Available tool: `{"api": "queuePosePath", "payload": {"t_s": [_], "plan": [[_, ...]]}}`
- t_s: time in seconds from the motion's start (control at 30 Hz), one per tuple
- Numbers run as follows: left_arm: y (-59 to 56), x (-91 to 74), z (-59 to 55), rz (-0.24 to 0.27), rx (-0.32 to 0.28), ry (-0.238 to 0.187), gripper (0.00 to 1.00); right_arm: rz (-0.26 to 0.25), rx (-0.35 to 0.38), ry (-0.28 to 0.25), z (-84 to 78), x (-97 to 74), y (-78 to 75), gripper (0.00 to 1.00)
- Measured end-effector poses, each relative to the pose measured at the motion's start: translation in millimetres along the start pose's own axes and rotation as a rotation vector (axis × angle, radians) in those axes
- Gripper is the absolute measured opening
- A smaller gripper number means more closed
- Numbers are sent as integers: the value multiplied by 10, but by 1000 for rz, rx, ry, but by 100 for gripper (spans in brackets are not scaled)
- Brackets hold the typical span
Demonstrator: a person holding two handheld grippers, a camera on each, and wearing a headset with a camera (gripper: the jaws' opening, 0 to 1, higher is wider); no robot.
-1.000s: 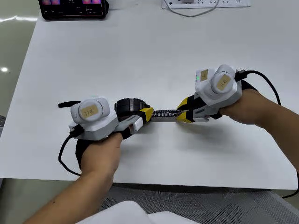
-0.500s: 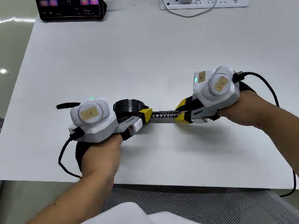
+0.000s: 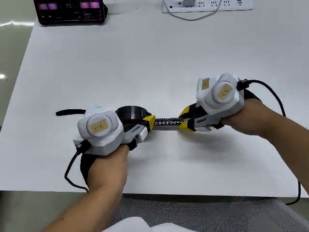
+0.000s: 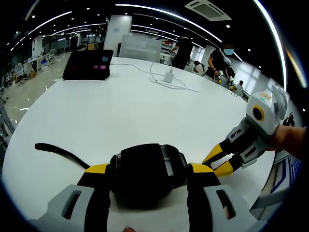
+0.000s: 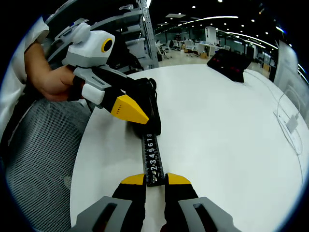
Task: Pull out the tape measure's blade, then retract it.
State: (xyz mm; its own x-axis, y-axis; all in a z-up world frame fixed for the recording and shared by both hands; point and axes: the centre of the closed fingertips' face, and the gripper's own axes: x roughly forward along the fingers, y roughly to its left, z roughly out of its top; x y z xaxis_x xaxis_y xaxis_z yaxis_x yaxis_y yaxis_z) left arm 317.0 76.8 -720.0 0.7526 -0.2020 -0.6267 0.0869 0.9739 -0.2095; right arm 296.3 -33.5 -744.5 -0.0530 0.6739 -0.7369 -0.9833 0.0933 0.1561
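Note:
The black tape measure (image 3: 129,113) lies on the white table (image 3: 145,58), and my left gripper (image 3: 145,126) is shut on its case (image 4: 147,171) from the near side. A short stretch of black numbered blade (image 3: 167,122) runs right from the case. My right gripper (image 3: 185,122) is shut on the blade's end. In the right gripper view the blade (image 5: 150,154) runs from the case (image 5: 145,108) down between the yellow-tipped jaws of my right gripper (image 5: 155,181). The tape measure's black strap (image 3: 70,112) trails left.
A dark tablet (image 3: 70,9) stands at the far left of the table. A white power strip (image 3: 207,5) with a cable lies at the far edge. The table's front edge (image 3: 193,191) is close below both hands. People stand beyond the table (image 4: 219,58).
The whole picture has slid down a little. My right gripper has edged slightly left toward the case, so the exposed blade looks a touch shorter. Both grips are unchanged.

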Motion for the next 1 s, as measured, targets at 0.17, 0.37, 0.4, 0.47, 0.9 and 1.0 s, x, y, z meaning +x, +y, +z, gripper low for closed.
{"api": "queuePosePath", "payload": {"t_s": [0.17, 0.37, 0.4, 0.47, 0.9, 1.0], "plan": [[7, -28, 23, 21, 29, -26, 60, -1, 6, -6, 8, -7, -1, 11], [17, -18, 16, 25, 19, -21, 60, 0, 4, -4, 4, -6, -5, 11], [13, -14, 14, 23, 20, -17, 59, 0, 3, -3, 2, -5, -4, 11], [15, -13, 10, 21, 26, -12, 59, 1, 4, -1, -5, -1, -3, 11], [17, -6, -5, 20, 28, 12, 56, 2, 13, -13, 25, 32, -8, 11], [22, -7, -2, 18, 23, 15, 56, 5, 9, -16, 46, 47, -8, 11]]}}
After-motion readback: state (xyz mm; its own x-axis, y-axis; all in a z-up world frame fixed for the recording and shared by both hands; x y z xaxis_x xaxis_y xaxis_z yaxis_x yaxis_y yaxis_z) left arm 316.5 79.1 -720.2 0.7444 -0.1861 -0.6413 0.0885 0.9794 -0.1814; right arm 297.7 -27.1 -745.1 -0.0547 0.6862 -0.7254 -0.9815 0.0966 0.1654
